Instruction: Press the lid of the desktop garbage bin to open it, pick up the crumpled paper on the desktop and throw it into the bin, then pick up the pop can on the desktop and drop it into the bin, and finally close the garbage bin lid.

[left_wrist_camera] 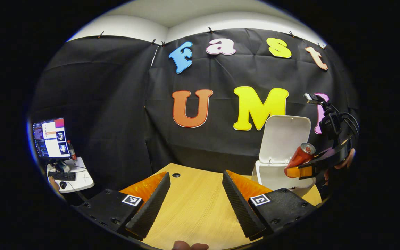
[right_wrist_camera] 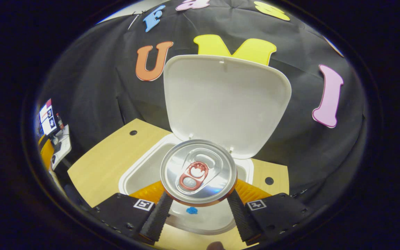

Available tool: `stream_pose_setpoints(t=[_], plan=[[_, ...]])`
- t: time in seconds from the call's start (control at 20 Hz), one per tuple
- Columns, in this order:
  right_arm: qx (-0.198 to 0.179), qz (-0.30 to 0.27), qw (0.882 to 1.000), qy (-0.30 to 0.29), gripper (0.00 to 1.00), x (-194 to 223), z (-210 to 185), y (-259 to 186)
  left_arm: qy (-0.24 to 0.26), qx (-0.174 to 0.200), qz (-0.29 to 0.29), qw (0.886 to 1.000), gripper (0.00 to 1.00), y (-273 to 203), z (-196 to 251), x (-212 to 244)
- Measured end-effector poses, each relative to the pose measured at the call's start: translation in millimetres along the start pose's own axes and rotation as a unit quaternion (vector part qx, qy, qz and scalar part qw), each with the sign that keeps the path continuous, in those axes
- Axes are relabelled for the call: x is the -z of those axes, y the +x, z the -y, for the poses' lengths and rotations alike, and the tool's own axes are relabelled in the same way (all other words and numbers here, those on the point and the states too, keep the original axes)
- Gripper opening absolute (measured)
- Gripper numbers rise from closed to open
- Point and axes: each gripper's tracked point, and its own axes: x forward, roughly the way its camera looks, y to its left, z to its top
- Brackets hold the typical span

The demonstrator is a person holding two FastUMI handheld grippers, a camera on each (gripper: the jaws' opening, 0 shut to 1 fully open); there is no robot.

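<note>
In the left gripper view, no brand or legible writing can be made out on the task's things; square black-and-white markers are seen on the left gripper (left_wrist_camera: 196, 199), whose fingers are spread wide apart with nothing between them, above the bare wooden desktop (left_wrist_camera: 194, 211); the white garbage bin (left_wrist_camera: 273, 177) stands toward the right with its lid (left_wrist_camera: 283, 139) raised upright; its inside cannot be seen from here; the right gripper (left_wrist_camera: 306, 171) is seen farther off at the right, held by a hand, with the red pop can (left_wrist_camera: 300, 157) clamped in it and tilted, just in front of the bin's open mouth; a monitor (left_wrist_camera: 50, 138), keyboard and bottle stand on a side table at the far left.

In the right gripper view, the pop can (right_wrist_camera: 198, 171) is pressed between both fingers of the right gripper (right_wrist_camera: 198, 205), its silver top with a red pull tab facing the camera; no name can be read on it; the can is held directly over the open garbage bin (right_wrist_camera: 141, 172), whose lid (right_wrist_camera: 226, 104) stands upright behind; inside the bin, a small blue spot (right_wrist_camera: 192, 210) is seen on the pale bottom, below the can; the crumpled paper cannot be made out.
</note>
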Motion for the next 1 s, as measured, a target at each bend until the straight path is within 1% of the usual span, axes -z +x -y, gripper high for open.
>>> stream_pose_setpoints(t=[0.15,0.2,0.45,0.5,0.55,0.6,0.8,0.85,0.9,0.95,1.0], plan=[[0.013,-0.006,1.000,0.001,0.82,1,9,6,0.006,-0.005,-0.001,1.000,0.98,0,0,2],[0.013,-0.005,1.000,0.005,0.89,0,10,8,0.007,-0.006,-0.002,1.000,0.98,-1,0,2],[0.023,0.014,0.999,0.021,0.92,-7,22,0,0.009,-0.001,-0.003,1.000,0.98,1,7,3],[0.031,0.021,0.999,0.026,0.93,-8,27,-4,0.010,0.002,-0.003,1.000,0.98,1,10,3],[0.038,0.030,0.998,0.029,0.98,-13,33,-9,0.011,0.007,-0.003,1.000,0.98,2,12,1],[0.045,0.040,0.998,0.033,0.96,-16,38,-13,0.012,0.012,-0.002,1.000,0.98,2,15,0],[0.073,0.078,0.994,0.040,0.96,-33,53,-38,0.015,0.030,0.001,0.999,0.98,4,26,1],[0.078,0.086,0.992,0.043,0.98,-39,55,-43,0.015,0.035,0.002,0.999,0.98,4,28,0],[0.083,0.095,0.991,0.047,0.96,-44,56,-50,0.015,0.041,0.002,0.999,0.98,4,30,0],[0.085,0.104,0.990,0.051,0.96,-51,57,-57,0.014,0.046,0.002,0.999,0.98,4,32,0],[0.088,0.113,0.988,0.055,0.98,-58,57,-64,0.012,0.051,0.002,0.999,0.97,5,35,0]])
